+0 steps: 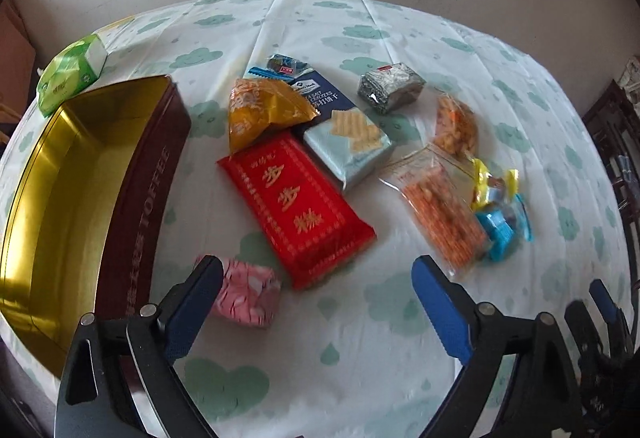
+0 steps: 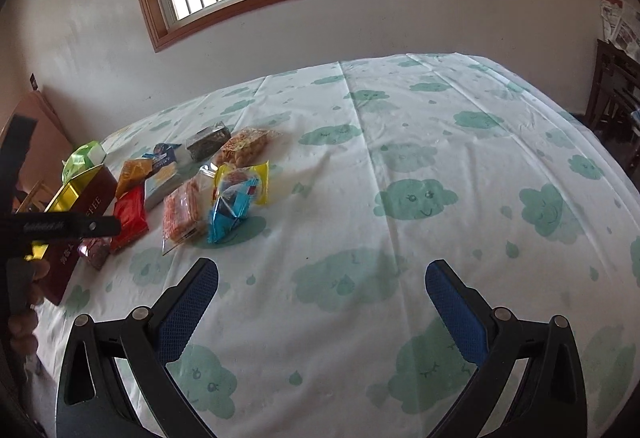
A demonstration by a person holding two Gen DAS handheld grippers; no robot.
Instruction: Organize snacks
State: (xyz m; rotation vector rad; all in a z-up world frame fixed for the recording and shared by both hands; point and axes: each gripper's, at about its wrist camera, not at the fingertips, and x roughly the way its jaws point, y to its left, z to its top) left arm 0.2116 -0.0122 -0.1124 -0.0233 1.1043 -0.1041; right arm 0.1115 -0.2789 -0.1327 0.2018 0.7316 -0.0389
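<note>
Left gripper [image 1: 318,270]: jaws stand wide with nothing between the pads; it hangs low over the near side of the snack pile, angled steeply down.
Right gripper [image 2: 322,274]: jaws wide apart, holding nothing, over bare tablecloth [image 2: 460,157] well to the right of the snacks.
Snacks: a loose heap mid-table; the red packet [image 1: 296,205] lies nearest the left gripper, the pink wrapped sweet [image 1: 248,296] just beside its left finger, and the clear bag of orange snacks [image 1: 440,209] to the right.
Tin [image 1: 72,197]: the open toffee tin with its gold inside sits at the left edge of the table, nothing seen inside it, touching no snack.
Risk, wrong pick: the left finger sits so close to the pink sweet that closing could nudge it away or catch two items at once.
Risk, slip: the red packet looks glossy and soft; a pinch on its edge may let it slide or droop out.
Risk, overlap: the orange packet [image 1: 264,109] rests on the cracker pack [image 1: 344,141]; lifting either could drag the other.
Risk, tin: its near corner overhangs my view's edge; a bump could shift it.
Hard to see: the tin's near end is cut off; the small yellow and blue candies [image 1: 500,205] are blurred; the tin's lettering is only partly legible.
</note>
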